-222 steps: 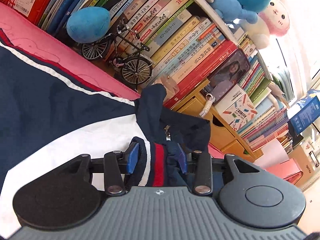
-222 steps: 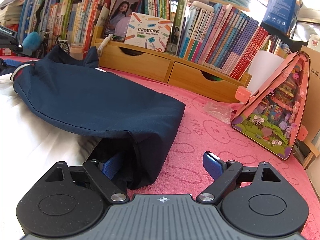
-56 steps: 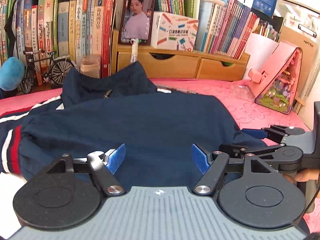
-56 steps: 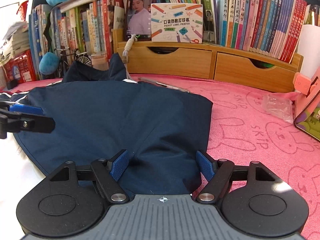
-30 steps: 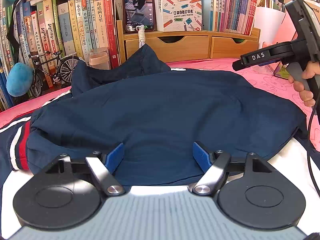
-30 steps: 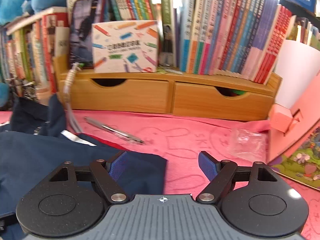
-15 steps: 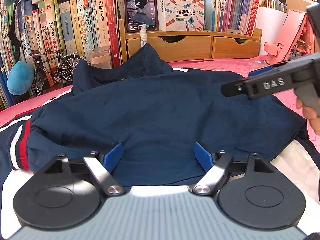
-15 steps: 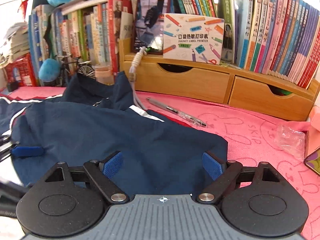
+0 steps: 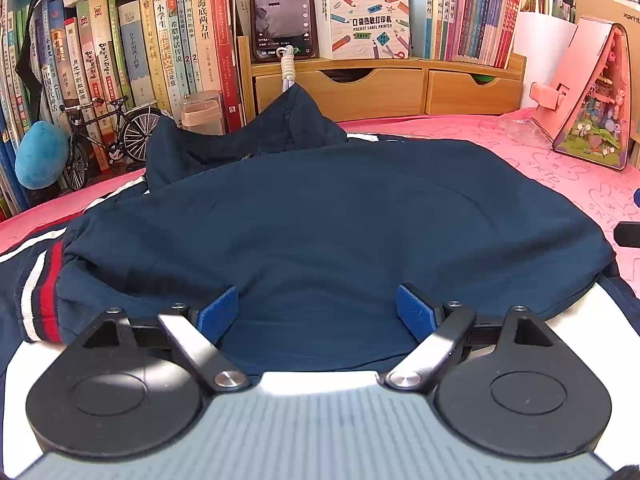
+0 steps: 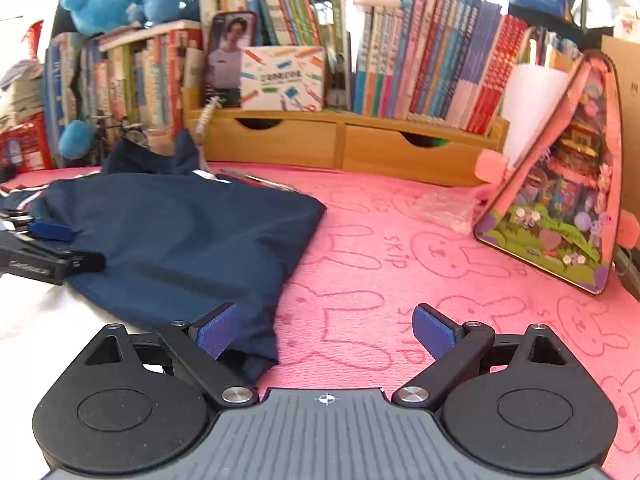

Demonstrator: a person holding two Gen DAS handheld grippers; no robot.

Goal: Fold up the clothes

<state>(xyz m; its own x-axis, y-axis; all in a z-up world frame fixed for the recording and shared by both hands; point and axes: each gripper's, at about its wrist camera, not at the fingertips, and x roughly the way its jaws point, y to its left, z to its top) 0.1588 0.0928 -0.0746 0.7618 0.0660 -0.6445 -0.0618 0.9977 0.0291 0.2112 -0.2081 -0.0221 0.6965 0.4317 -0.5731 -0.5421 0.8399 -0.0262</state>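
Left gripper angled down over folded navy jacket, jaws just widened, released; right gripper likewise, at jacket's corner.

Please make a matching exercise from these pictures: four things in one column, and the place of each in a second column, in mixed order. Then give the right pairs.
Things:
1. navy garment
2. phone
3. model bicycle
4. pink triangular toy house

Places:
A. standing against the books, left of the garment
B. lying spread on the pink cloth
C. propped upright on top of the wooden drawer unit
D. standing on the pink cloth, to the right, beyond the garment's edge

Pairs: 1-B, 2-C, 3-A, 4-D
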